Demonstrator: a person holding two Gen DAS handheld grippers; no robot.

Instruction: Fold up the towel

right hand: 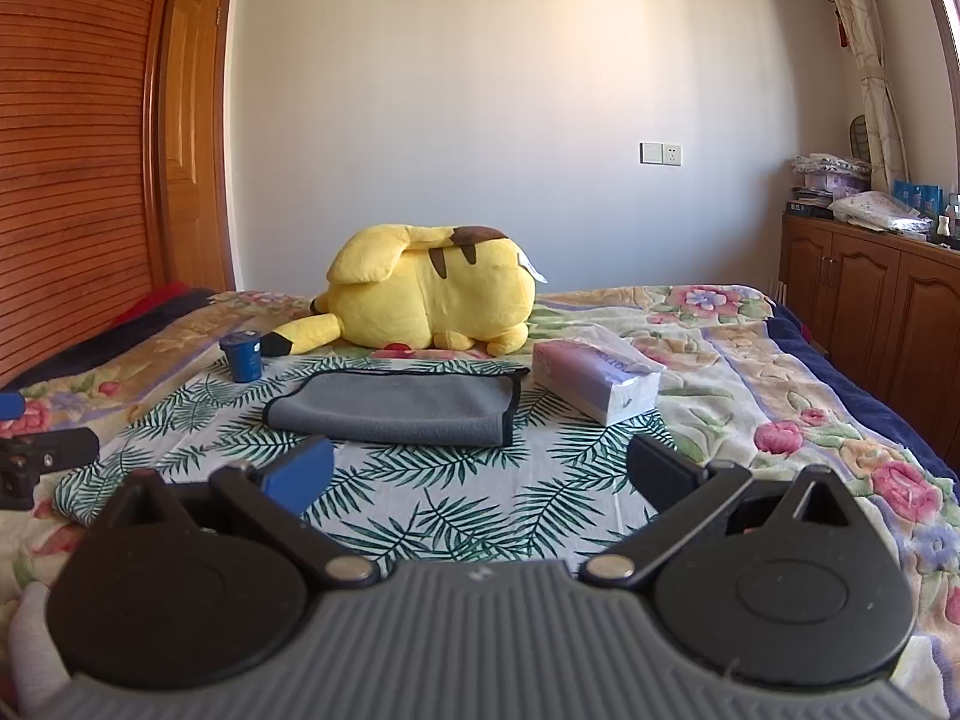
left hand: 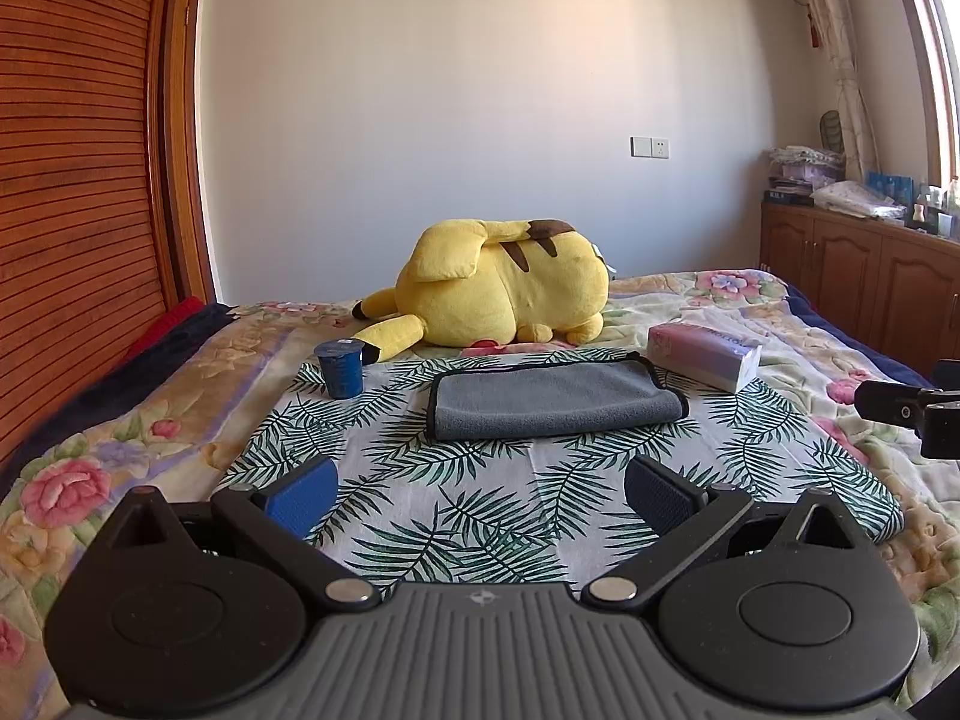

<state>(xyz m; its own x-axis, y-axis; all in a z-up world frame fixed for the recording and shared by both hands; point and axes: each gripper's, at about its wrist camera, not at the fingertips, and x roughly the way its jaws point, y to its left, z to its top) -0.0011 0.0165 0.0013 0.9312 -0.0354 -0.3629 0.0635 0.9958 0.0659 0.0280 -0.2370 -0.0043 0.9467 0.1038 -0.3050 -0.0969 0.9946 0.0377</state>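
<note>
A grey towel (left hand: 555, 399) with a dark edge lies folded flat on a leaf-print cloth (left hand: 456, 498) on the bed. It also shows in the right wrist view (right hand: 402, 405). My left gripper (left hand: 480, 495) is open and empty, held back from the towel's near edge. My right gripper (right hand: 480, 474) is open and empty, also short of the towel. The right gripper's side shows at the far right of the left wrist view (left hand: 912, 411). The left gripper's side shows at the far left of the right wrist view (right hand: 36, 456).
A yellow plush toy (left hand: 498, 291) lies behind the towel. A blue cup (left hand: 341, 367) stands left of the towel and a tissue pack (left hand: 705, 354) lies to its right. A wooden wardrobe (left hand: 78, 210) is on the left, cabinets (left hand: 858, 276) on the right.
</note>
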